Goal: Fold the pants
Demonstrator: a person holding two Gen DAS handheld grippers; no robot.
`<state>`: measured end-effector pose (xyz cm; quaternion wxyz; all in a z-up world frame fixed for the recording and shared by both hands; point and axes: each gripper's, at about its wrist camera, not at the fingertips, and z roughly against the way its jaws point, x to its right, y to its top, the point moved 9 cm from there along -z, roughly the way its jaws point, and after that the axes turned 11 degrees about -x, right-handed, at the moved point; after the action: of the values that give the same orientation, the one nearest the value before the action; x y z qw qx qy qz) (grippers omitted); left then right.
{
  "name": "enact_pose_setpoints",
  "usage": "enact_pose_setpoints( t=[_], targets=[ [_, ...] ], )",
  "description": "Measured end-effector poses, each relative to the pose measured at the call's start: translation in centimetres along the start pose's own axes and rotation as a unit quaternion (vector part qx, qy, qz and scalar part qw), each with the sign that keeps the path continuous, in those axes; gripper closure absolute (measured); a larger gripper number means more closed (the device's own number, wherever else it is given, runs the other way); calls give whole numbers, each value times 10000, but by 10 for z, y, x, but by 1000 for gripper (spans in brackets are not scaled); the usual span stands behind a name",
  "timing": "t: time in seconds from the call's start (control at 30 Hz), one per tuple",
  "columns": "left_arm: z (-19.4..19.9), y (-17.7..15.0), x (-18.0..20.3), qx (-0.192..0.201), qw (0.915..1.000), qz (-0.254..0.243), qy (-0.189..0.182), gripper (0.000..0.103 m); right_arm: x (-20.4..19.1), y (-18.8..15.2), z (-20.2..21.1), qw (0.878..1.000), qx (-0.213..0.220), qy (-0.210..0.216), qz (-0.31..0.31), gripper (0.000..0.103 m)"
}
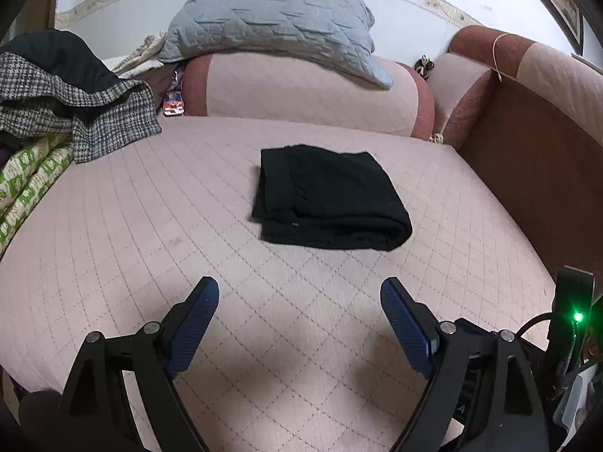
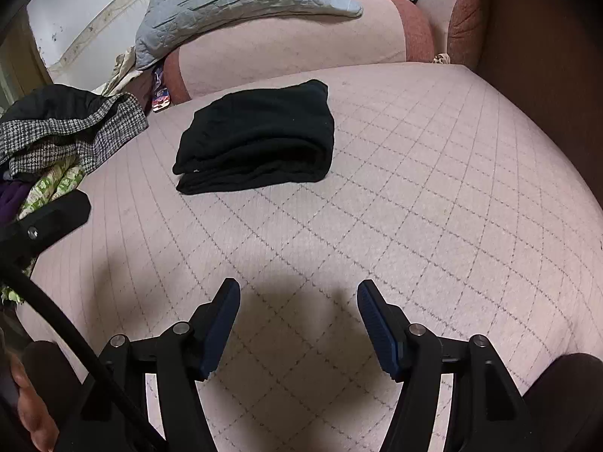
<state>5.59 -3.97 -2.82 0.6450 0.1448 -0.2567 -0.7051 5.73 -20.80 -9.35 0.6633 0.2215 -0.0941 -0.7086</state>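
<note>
Black pants (image 1: pixel 328 197) lie folded into a compact rectangle on the pink quilted mattress (image 1: pixel 150 226); the right wrist view shows the same bundle (image 2: pixel 260 139) up and to the left. My left gripper (image 1: pixel 299 288) hovers open over bare mattress, well short of the pants, nothing between its blue pads (image 1: pixel 196 324). My right gripper (image 2: pixel 297 290) is likewise open and empty above the quilt (image 2: pixel 433 188), the pants far ahead of it. A black part of the left gripper (image 2: pixel 52 214) shows at the left edge of the right wrist view.
A pile of clothes with a houndstooth garment (image 1: pixel 71 101) sits at the left edge over a green-patterned blanket (image 1: pixel 26 184). A pink bolster (image 1: pixel 301 90) with a grey quilted pillow (image 1: pixel 271 19) lies behind the pants. A brown bed frame (image 1: pixel 527 165) runs along the right.
</note>
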Motion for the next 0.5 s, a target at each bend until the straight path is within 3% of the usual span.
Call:
enact_pose_setpoints(
  t=[0.5],
  targets=[
    [-16,-7,1,-290,9996,4,-20,16,1,-4,-15,9998,-210,-18,-3,31]
  ],
)
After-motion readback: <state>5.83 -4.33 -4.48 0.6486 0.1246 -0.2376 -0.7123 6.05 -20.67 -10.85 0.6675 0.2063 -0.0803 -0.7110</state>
